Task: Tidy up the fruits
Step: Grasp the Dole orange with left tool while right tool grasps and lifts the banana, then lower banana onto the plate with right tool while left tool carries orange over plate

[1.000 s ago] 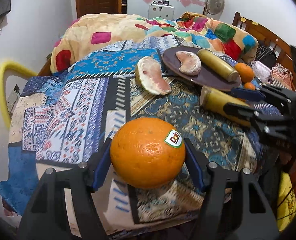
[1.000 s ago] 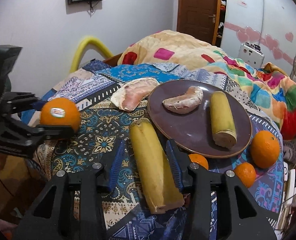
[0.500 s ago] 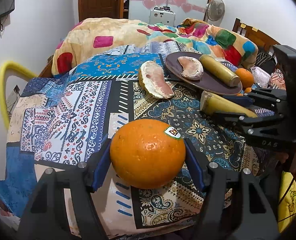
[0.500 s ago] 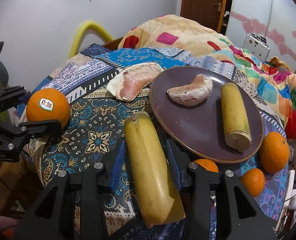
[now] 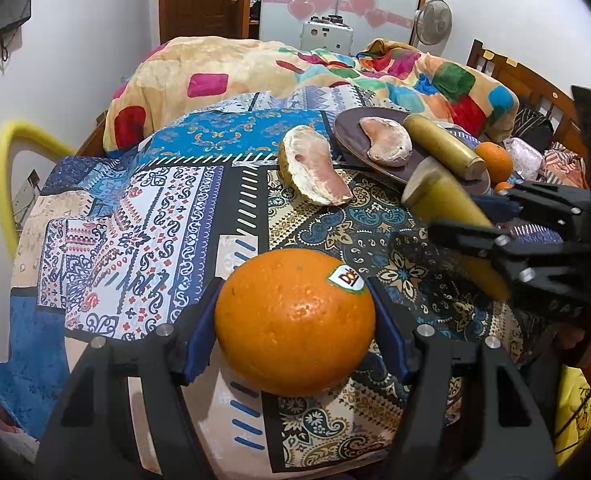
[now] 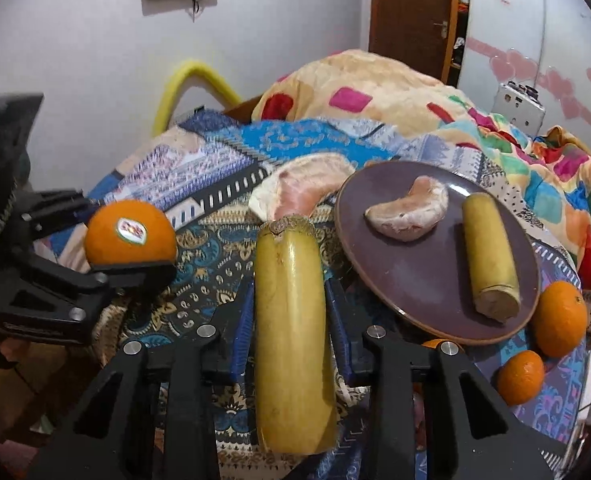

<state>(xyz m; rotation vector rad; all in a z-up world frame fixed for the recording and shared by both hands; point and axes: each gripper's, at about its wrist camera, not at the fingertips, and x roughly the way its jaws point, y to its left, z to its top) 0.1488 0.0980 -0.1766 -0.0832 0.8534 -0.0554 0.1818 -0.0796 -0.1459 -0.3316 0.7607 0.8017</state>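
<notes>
My left gripper (image 5: pixel 295 320) is shut on a large orange (image 5: pixel 294 322) with a sticker, held above the near edge of the patterned cloth; it also shows in the right wrist view (image 6: pixel 130 234). My right gripper (image 6: pixel 291 316) is shut on a yellow banana piece (image 6: pixel 293 340), lifted and tilted up off the cloth; it also shows in the left wrist view (image 5: pixel 447 216). A brown plate (image 6: pixel 423 280) holds a pomelo segment (image 6: pixel 409 214) and a second banana piece (image 6: pixel 489 258). A larger pomelo wedge (image 6: pixel 303 190) lies left of the plate.
Two small oranges (image 6: pixel 559 318) (image 6: pixel 520 376) lie on the cloth right of the plate, a third partly hidden behind my right finger. A colourful blanket (image 5: pixel 295 68) is heaped behind. A yellow tube (image 5: pixel 7 168) arcs at the left edge.
My right gripper has lifted the banana piece off the cloth and tilted it up. The left gripper with the orange has risen a little.
</notes>
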